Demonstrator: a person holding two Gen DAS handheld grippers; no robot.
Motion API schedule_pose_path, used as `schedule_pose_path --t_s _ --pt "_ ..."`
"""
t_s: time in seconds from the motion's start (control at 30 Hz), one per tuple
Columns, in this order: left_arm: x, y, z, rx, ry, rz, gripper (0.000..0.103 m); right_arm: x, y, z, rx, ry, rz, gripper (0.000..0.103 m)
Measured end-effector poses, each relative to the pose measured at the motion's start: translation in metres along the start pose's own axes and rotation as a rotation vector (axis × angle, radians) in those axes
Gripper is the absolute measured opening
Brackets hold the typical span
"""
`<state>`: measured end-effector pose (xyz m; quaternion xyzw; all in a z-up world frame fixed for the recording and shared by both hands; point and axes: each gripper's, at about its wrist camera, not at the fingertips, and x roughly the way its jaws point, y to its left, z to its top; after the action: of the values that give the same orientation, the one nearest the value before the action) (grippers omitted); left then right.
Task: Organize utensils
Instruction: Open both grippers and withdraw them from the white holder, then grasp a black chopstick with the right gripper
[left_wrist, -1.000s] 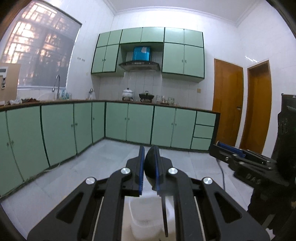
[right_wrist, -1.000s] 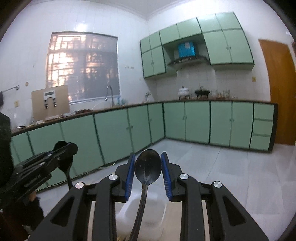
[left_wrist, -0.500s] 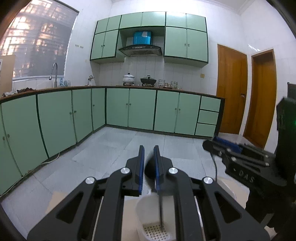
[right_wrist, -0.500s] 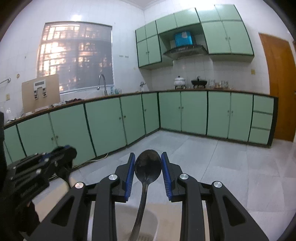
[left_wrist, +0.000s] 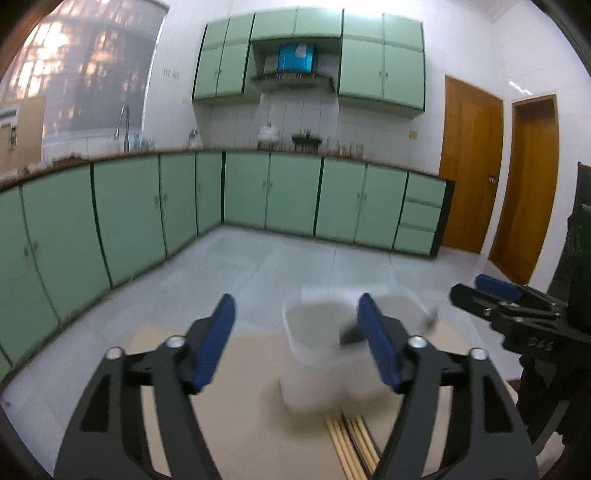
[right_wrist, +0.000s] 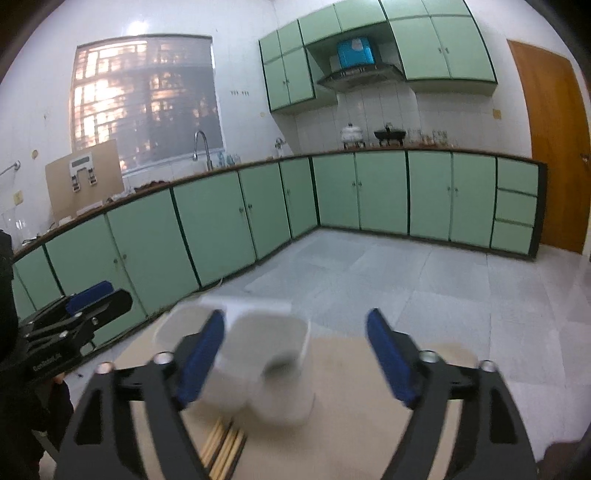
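A white plastic utensil holder (left_wrist: 314, 373) stands on the tan table (left_wrist: 229, 413). My left gripper (left_wrist: 297, 345) hangs just in front of it with its jaws opening; no pad presses on anything. A dark blurred spoon (left_wrist: 349, 334) sits in the holder beside the right pad. In the right wrist view my right gripper (right_wrist: 295, 358) is likewise opening over the holder (right_wrist: 269, 343), and another dark spoon blur (right_wrist: 280, 367) lies inside it, clear of the pads. Wooden chopsticks (left_wrist: 351, 439) lie on the table in front of the holder.
A second pale tub (right_wrist: 177, 328) adjoins the holder. The table edge (right_wrist: 406, 341) drops to a grey tiled floor. Green cabinets line the walls, and wooden doors (left_wrist: 472, 166) stand at the right. Each gripper shows at the edge of the other's view.
Both grippers sank toward the table and went from shut on a dark spoon to wide apart. The spoons dropped into the white holder. The table and chopsticks came into view.
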<state>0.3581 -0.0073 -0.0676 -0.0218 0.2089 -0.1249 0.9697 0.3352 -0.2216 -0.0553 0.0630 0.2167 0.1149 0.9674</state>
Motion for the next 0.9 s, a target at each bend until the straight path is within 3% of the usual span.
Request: schedule_pose_path --t_s 0.1,0.4,0.5,0.7,0.9 --pt "-0.023 0.002 -0.030 -0.033 0.092 -0.002 0.080 -0.027 0.005 -0.026 0.016 0.052 -0.015 0.087" --pt "-0.066 0.010 -0.124 -0.050 0.337 0.075 0.085 -0.078 0.028 -0.123 0.063 0.242 -0.096 0.087" --pt "-0.075 0.013 -0.141 -0.050 0.379 0.093 0.085 -0.090 0.036 -0.147 0.093 0.291 -0.076 0.085" --pt "-0.090 0.019 -0.169 -0.055 0.460 0.104 0.085 -0.100 0.055 -0.187 0.076 0.405 -0.044 0.069" --pt "-0.096 0.025 -0.183 -0.062 0.490 0.110 0.085 -0.103 0.075 -0.203 -0.011 0.436 -0.071 0.061"
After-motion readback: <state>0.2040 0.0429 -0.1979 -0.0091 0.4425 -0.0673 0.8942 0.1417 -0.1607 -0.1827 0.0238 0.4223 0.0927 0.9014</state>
